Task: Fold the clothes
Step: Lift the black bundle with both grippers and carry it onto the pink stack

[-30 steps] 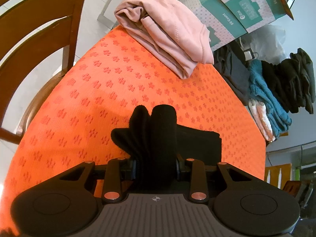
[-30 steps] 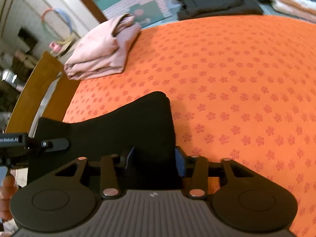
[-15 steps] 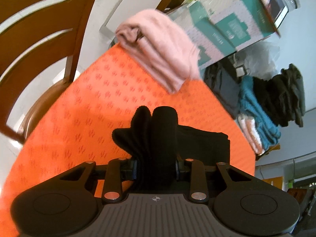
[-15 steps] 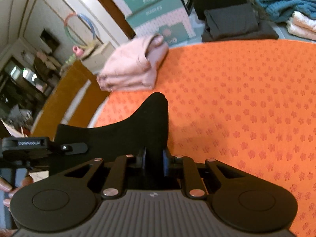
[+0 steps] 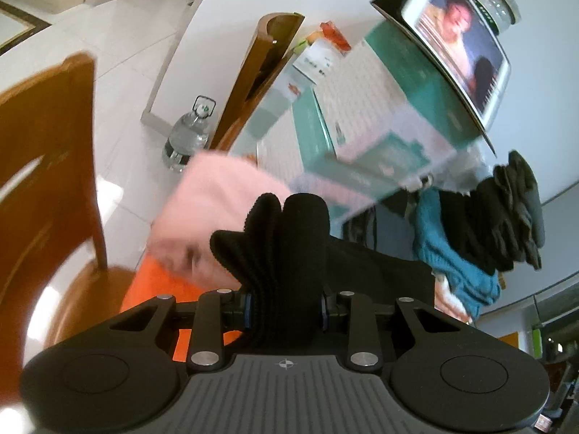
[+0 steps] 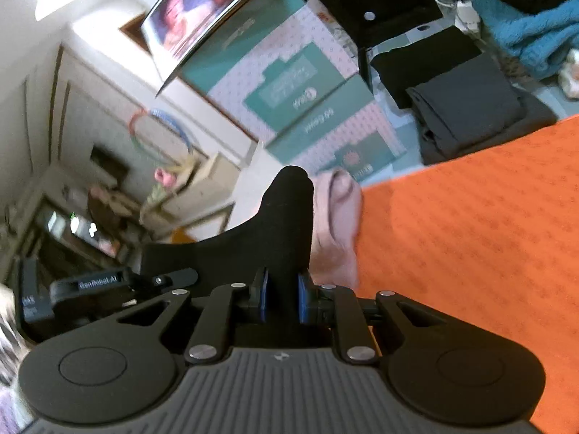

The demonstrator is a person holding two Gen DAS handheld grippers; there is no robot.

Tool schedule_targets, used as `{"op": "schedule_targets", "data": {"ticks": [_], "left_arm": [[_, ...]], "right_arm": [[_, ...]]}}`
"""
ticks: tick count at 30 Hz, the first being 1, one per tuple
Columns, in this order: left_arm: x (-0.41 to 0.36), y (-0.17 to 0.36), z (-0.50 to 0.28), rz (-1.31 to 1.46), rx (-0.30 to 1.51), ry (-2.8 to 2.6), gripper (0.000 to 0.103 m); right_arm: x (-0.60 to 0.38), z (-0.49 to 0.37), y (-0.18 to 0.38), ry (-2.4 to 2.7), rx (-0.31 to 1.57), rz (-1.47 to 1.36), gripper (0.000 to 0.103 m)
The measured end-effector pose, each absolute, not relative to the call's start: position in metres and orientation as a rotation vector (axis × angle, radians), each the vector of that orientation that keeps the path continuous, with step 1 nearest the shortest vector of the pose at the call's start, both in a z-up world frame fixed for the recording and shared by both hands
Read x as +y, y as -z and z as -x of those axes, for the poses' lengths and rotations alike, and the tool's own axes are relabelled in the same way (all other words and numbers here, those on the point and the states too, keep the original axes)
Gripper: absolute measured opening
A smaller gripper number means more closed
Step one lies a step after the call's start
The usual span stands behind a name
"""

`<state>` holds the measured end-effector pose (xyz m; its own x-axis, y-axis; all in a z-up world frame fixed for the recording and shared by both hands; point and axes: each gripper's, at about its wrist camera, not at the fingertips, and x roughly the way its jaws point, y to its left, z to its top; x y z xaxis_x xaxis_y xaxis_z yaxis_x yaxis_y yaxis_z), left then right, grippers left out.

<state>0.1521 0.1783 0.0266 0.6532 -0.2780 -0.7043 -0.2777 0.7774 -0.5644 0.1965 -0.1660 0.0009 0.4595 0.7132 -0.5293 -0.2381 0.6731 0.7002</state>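
A black knit garment (image 5: 286, 246) is bunched up between the fingers of my left gripper (image 5: 285, 309), which is shut on it. The same black garment (image 6: 275, 231) rises between the blue pads of my right gripper (image 6: 282, 302), also shut on it, and it stretches left toward the other gripper (image 6: 90, 285). Both grippers hold the cloth lifted above the orange flower-patterned table cover (image 6: 470, 224). A folded pink garment (image 5: 220, 209) lies just beyond the black cloth, and the pink garment (image 6: 336, 224) shows blurred at the cover's far edge.
Teal and pink cardboard boxes (image 6: 300, 101) are stacked behind the table, with a tablet (image 5: 459, 36) on top. Folded dark clothes (image 6: 459, 97) and a teal knit pile (image 5: 456, 264) lie at the right. A wooden chair (image 5: 47, 188) and a water bottle (image 5: 186, 137) stand at the left.
Both grippers have risen and tilted upward with the black garment, so the views now show boxes and wall instead of mostly the orange cover. The right gripper has shut tighter on the cloth.
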Motion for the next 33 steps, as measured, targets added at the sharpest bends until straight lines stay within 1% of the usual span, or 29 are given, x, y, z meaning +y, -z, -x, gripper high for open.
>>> {"op": "schedule_targets", "data": {"ticks": [7, 12, 15, 17, 20, 22, 23, 25, 28, 29, 30, 32, 33], "left_arm": [[0.213, -0.014, -0.228, 0.68, 0.894, 0.025, 0.034], [0.234, 0.017, -0.263, 0.701, 0.912, 0.011, 0.036], [0.247, 0.041, -0.27, 0.754, 0.92, -0.013, 0.04], [0.26, 0.053, -0.27, 0.799, 0.908, -0.028, 0.05], [0.273, 0.064, -0.267, 0.839, 0.88, -0.037, 0.057], [0.277, 0.061, -0.263, 0.831, 0.864, -0.034, 0.059], [0.278, 0.06, -0.261, 0.827, 0.856, -0.033, 0.061], [0.282, 0.056, -0.257, 0.819, 0.84, -0.031, 0.063], [0.283, 0.045, -0.246, 0.809, 0.816, -0.023, 0.071], [0.282, 0.039, -0.242, 0.804, 0.811, -0.019, 0.073], [0.278, 0.033, -0.237, 0.778, 0.81, -0.022, 0.075], [0.268, 0.019, -0.228, 0.725, 0.808, -0.027, 0.081], [0.263, 0.013, -0.223, 0.698, 0.807, -0.029, 0.082]], "right_arm": [[-0.128, -0.266, 0.011, -0.575, 0.912, -0.666, 0.019], [-0.11, -0.304, 0.035, -0.541, 0.941, -0.686, 0.019], [-0.105, -0.316, 0.053, -0.518, 0.971, -0.663, 0.02], [-0.106, -0.319, 0.064, -0.504, 0.988, -0.651, 0.021], [-0.11, -0.323, 0.078, -0.499, 1.007, -0.663, 0.026], [-0.114, -0.323, 0.079, -0.509, 1.012, -0.662, 0.029], [-0.116, -0.323, 0.08, -0.514, 1.014, -0.662, 0.032], [-0.118, -0.32, 0.075, -0.524, 1.013, -0.628, 0.032], [-0.121, -0.312, 0.062, -0.538, 1.004, -0.55, 0.033], [-0.123, -0.31, 0.058, -0.542, 1.001, -0.523, 0.036], [-0.124, -0.307, 0.053, -0.547, 0.998, -0.497, 0.041], [-0.127, -0.297, 0.044, -0.559, 0.992, -0.444, 0.046], [-0.129, -0.292, 0.039, -0.564, 0.986, -0.425, 0.048]]}}
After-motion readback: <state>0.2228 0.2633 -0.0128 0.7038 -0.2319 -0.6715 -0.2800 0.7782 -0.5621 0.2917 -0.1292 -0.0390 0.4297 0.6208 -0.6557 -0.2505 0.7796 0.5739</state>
